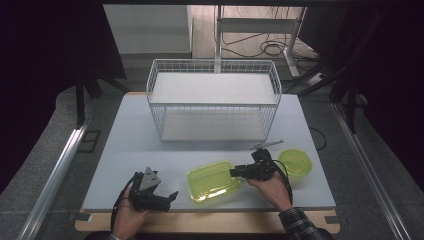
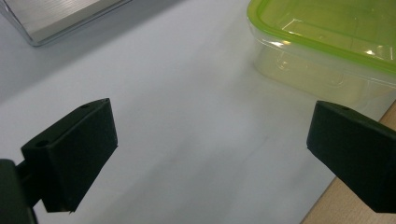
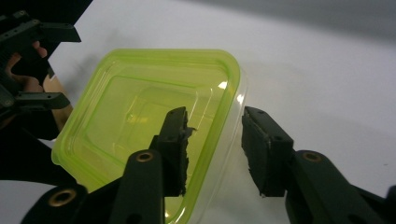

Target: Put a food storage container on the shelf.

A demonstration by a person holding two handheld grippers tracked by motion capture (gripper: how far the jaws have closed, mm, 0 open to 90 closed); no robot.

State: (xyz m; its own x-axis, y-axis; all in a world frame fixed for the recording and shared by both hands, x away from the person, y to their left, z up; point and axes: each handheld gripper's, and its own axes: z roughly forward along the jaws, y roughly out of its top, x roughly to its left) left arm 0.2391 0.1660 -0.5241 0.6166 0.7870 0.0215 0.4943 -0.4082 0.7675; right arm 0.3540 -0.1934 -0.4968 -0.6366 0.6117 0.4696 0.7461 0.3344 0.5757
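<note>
Near the table's front edge, the rectangular green-lidded container point(image 1: 213, 180) lies with its long axis running left to right between both hands. The right gripper point(image 3: 212, 149) straddles its right-hand rim, one jaw over the lid and one outside the wall, not yet pressing. The left gripper point(image 2: 210, 154) waits beside it, jaws wide apart and empty.
</note>
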